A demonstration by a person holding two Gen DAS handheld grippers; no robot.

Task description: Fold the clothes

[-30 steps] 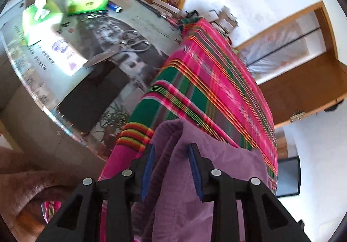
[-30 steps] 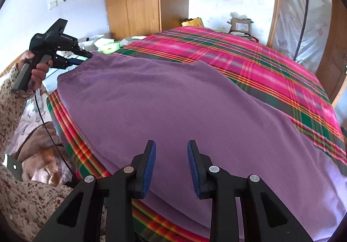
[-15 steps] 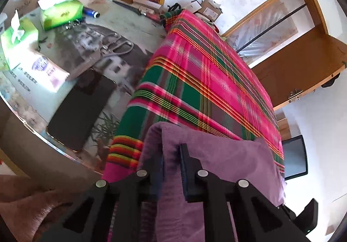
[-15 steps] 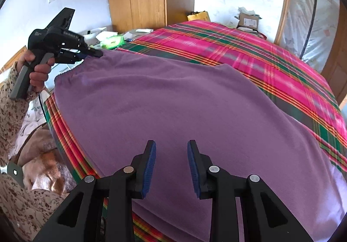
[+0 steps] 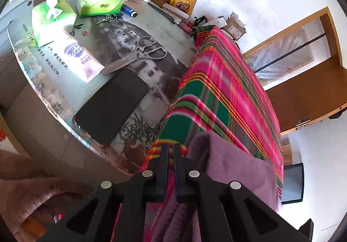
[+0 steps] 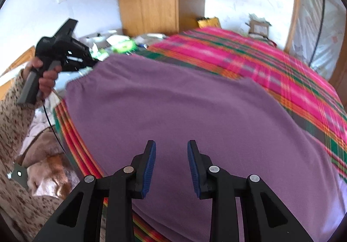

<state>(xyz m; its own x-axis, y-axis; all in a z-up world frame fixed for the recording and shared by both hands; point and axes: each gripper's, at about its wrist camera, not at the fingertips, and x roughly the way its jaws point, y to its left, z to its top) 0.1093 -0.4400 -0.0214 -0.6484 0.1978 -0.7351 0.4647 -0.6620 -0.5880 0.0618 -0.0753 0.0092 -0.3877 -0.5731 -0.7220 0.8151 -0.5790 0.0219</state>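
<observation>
Left gripper [image 5: 170,156] now has its jaws nearly together at the near-left corner of the purple garment [image 6: 195,116]; a second ago they were apart around that edge, so the pinch has just been made, though in the left view cloth between the pads is hard to confirm, and the fabric bunches just beside them. Right gripper [image 6: 171,164] hangs over the garment's near edge with jaws apart, holding nothing, as before. Garment lies spread flat on the plaid bedspread [image 6: 271,64], near the bed's left edge by the table [image 5: 134,31]. Judging from the right view, its long axis runs from the left-held corner toward the right; the gathered, waistband-like edge points left at the left gripper. With one corner secured, a fold looks ready to start once the right side grips too.
</observation>
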